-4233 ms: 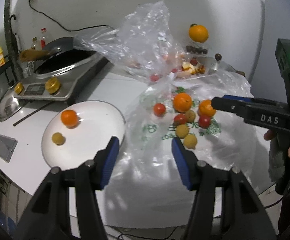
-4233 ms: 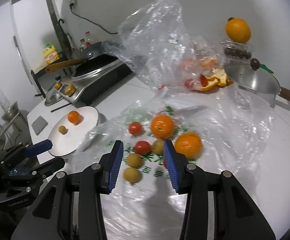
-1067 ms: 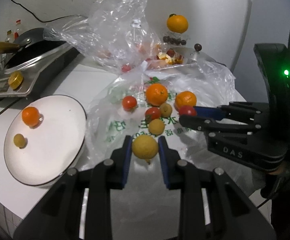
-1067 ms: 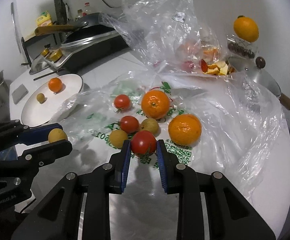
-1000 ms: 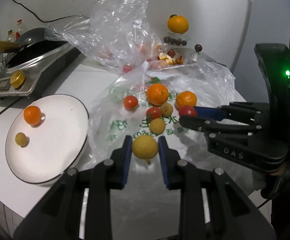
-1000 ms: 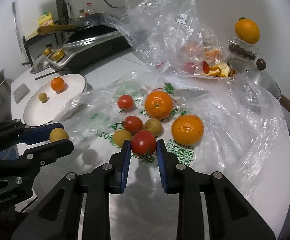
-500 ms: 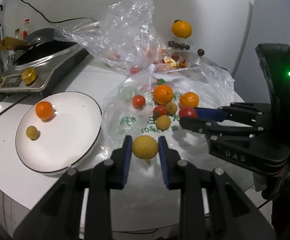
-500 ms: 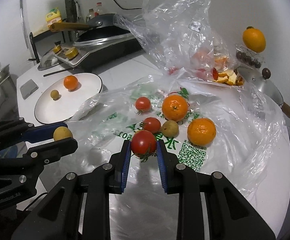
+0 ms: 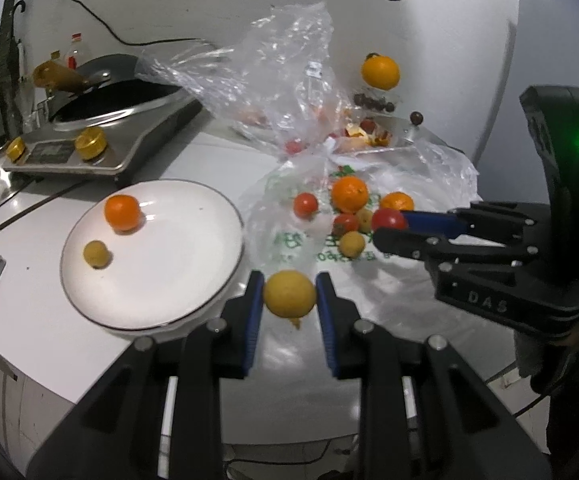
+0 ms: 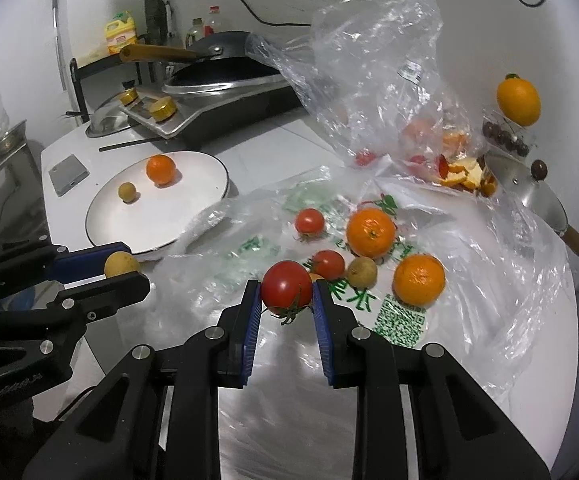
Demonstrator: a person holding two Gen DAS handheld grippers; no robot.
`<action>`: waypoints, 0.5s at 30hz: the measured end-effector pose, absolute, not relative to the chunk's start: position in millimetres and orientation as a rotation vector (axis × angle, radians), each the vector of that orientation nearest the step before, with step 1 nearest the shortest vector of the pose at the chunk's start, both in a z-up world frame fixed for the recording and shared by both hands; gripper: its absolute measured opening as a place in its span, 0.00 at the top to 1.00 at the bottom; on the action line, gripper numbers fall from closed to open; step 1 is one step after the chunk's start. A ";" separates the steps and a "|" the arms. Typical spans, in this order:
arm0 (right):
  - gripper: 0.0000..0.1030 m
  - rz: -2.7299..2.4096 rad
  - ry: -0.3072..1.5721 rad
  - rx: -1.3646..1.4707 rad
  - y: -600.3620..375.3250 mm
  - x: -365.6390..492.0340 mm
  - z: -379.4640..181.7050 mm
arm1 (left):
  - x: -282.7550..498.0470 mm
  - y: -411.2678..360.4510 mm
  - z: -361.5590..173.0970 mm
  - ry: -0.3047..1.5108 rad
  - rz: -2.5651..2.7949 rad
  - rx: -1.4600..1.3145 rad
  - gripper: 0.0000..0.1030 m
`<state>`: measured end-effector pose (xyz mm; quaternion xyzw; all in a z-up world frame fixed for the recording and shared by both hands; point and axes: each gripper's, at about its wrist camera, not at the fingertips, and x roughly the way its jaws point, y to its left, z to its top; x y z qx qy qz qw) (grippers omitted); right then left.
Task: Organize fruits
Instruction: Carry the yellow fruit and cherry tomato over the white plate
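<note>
The left gripper (image 9: 289,294) has its jaws clenched on a yellow fruit (image 9: 289,293), held above the desk (image 9: 49,344) just beside the near rim of the white plate (image 9: 169,264), while the right gripper (image 10: 285,292) has its jaws clenched on a red tomato (image 10: 286,287) above the flattened plastic bag (image 10: 469,320). The plate contains one orange (image 9: 122,212) and one small yellow fruit (image 9: 96,253), apart from each other. On the flattened bag lie two oranges (image 10: 370,232), two tomatoes (image 10: 309,221) and two small yellowish fruits (image 10: 362,272); a second crumpled bag (image 10: 369,60) behind holds fruit and peel, not clearly identifiable.
</note>
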<state>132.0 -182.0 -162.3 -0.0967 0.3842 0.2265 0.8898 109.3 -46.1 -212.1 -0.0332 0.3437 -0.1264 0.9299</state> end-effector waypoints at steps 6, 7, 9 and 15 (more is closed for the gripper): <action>0.73 0.490 0.789 -0.226 -163.7 132.9 -157.4 | 109.3 -24.7 -213.9 0.697 -0.233 -0.093 0.74; 0.73 0.494 0.789 -0.229 -159.6 133.2 -156.7 | 109.5 -20.8 -214.2 0.695 -0.228 -0.097 0.74; 0.73 0.504 0.781 -0.232 -153.0 133.3 -154.8 | 109.5 -14.1 -214.9 0.691 -0.219 -0.100 0.74; 0.73 0.546 0.785 -0.230 -131.1 136.2 -152.8 | 112.1 10.6 -217.7 0.684 -0.185 -0.115 0.74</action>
